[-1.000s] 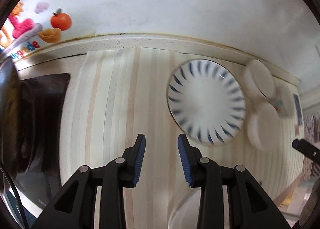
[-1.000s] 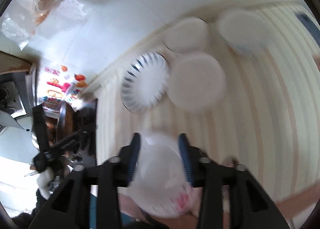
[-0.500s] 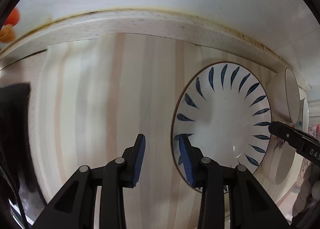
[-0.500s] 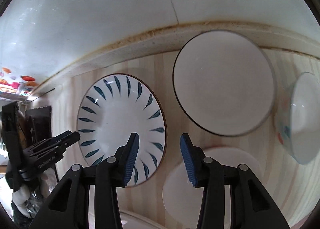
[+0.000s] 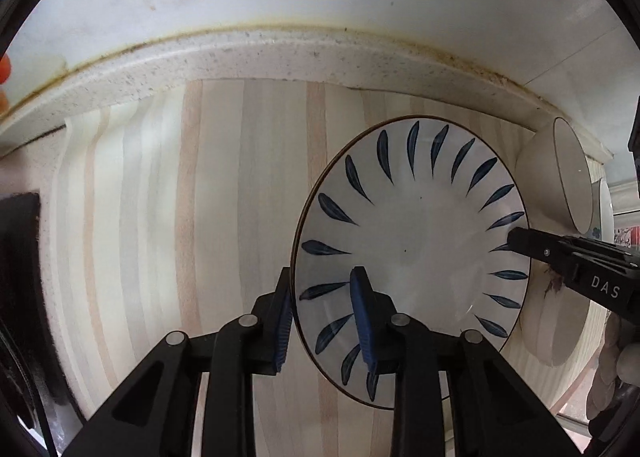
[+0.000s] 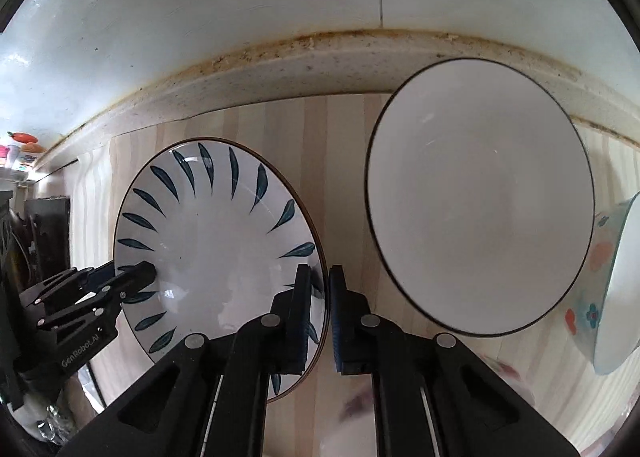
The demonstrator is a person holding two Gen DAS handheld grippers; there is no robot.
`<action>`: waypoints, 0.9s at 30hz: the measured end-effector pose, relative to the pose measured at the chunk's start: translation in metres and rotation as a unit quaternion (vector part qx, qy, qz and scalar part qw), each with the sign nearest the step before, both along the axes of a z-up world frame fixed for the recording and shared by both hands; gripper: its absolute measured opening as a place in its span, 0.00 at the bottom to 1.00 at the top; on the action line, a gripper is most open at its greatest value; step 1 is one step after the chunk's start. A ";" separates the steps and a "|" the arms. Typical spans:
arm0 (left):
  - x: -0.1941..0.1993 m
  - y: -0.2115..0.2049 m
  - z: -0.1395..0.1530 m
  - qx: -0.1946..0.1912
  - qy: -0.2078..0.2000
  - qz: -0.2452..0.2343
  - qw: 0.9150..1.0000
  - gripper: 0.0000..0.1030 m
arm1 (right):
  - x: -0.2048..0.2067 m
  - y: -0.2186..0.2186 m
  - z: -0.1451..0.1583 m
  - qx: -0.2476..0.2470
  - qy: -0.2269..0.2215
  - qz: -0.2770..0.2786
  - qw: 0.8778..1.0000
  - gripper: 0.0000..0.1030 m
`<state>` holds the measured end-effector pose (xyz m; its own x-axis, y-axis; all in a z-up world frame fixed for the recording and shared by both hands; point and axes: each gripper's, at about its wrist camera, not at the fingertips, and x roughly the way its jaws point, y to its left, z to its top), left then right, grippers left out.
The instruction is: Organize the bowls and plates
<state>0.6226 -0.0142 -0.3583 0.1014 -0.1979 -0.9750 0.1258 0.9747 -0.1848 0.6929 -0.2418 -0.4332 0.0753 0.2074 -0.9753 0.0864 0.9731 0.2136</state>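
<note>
A white plate with blue leaf marks [image 5: 412, 253] lies on the striped wooden counter; it also shows in the right wrist view [image 6: 216, 257]. My left gripper [image 5: 324, 321] straddles its left rim, one finger outside and one over the plate, still fairly wide apart. My right gripper [image 6: 320, 321] is closed narrowly on the plate's right rim; it shows in the left wrist view [image 5: 560, 261]. A plain white bowl [image 6: 480, 213] stands right of the plate.
A flowered bowl [image 6: 608, 289] stands at the far right. Another white bowl [image 5: 556, 317] lies under the right gripper. The backsplash ledge [image 5: 280, 57] and wall run behind. A dark stove edge [image 5: 20, 257] lies at the left.
Both grippers have moved in on the blue-leaf plate. The left fingers now straddle its left rim, and the right gripper has shut on its right rim.
</note>
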 end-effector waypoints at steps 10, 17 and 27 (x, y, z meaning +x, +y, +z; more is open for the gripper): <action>-0.016 -0.011 0.048 0.005 -0.031 -0.006 0.999 0.24 | -0.016 0.001 0.024 0.025 -0.008 0.003 1.000 0.10; -0.046 -0.008 0.084 0.004 -0.059 -0.005 0.998 0.24 | -0.042 0.005 0.061 0.032 -0.026 0.018 0.999 0.10; -0.124 -0.005 0.098 -0.001 -0.065 -0.015 0.998 0.24 | -0.119 0.014 0.083 0.048 -0.020 0.039 0.998 0.10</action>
<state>0.4990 -0.0188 -0.2601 0.2213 -0.2055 -0.9533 0.1786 0.9696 -0.1675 0.5741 -0.2275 -0.3498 0.0934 0.3074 -0.9470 0.0002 0.9511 0.3088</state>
